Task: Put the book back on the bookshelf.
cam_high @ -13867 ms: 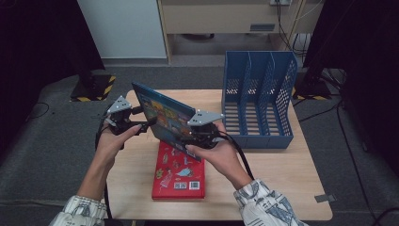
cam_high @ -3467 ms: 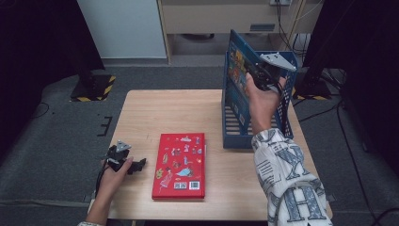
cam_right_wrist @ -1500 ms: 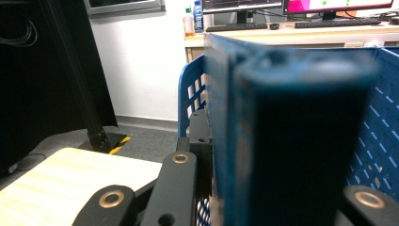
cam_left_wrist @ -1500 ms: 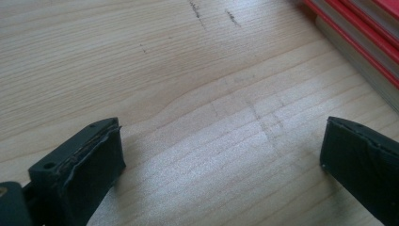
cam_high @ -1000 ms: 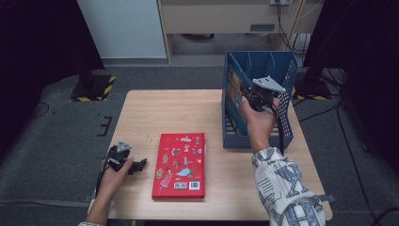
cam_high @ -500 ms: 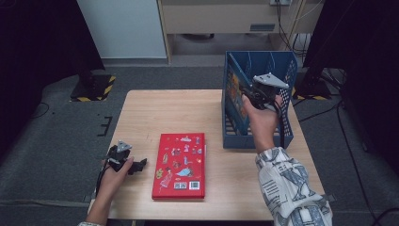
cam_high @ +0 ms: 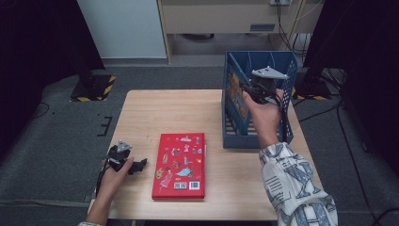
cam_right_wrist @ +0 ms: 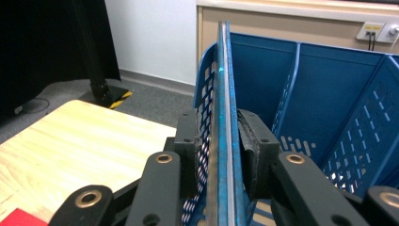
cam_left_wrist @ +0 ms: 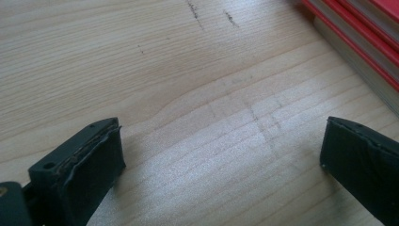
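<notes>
Blue book (cam_right_wrist: 221, 117), upright edge-on, is sitting clenched in the right claw (cam_right_wrist: 219, 141) inside the rack's (cam_high: 287, 70) leftmost slot; left claw (cam_left_wrist: 221, 165) is lying released.

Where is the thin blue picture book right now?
In the high view the thin blue picture book stands upright in the leftmost slot of the blue plastic file rack, clamped by the right gripper.

Book (cam_high: 234, 92) stands in rack's (cam_high: 287, 134) left slot, right of flat book (cam_high: 179, 158).
</notes>
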`<act>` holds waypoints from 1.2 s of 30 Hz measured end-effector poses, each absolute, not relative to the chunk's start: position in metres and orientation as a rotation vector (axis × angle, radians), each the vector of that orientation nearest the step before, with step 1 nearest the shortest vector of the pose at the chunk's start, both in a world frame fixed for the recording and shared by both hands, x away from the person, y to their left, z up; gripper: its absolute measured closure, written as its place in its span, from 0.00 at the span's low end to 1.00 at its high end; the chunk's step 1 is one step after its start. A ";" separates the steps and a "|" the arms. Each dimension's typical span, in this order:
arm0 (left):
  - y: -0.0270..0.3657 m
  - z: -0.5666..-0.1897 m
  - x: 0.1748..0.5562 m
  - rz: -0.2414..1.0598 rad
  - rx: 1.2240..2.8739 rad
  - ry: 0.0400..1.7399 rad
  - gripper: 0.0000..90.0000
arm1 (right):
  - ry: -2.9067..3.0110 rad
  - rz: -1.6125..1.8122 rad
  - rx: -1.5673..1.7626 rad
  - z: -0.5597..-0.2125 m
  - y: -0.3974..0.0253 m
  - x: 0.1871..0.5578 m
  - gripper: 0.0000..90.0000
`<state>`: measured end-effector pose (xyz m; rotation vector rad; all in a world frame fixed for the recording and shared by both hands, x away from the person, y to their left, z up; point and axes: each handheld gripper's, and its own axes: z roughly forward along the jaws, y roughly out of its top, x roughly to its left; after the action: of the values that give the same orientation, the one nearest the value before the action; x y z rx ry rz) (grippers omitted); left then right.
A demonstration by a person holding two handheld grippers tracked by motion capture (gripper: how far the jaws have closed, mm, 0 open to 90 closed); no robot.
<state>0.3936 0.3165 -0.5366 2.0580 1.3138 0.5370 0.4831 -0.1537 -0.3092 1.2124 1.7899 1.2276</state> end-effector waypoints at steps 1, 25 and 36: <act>0.317 -0.537 0.394 0.537 2.058 1.314 0.00 | 1.798 1.222 1.214 -0.309 -0.153 0.484 0.79; 0.315 -0.537 0.394 0.534 2.060 1.310 0.00 | 1.847 1.172 1.244 -0.307 -0.151 0.492 0.85; 0.315 -0.537 0.394 0.533 2.059 1.308 0.00 | 1.838 1.183 1.264 -0.307 -0.151 0.494 0.81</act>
<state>0.3939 0.3149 -0.5367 2.0590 1.3076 0.5326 0.4941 -0.1505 -0.3075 1.2637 1.8385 1.1829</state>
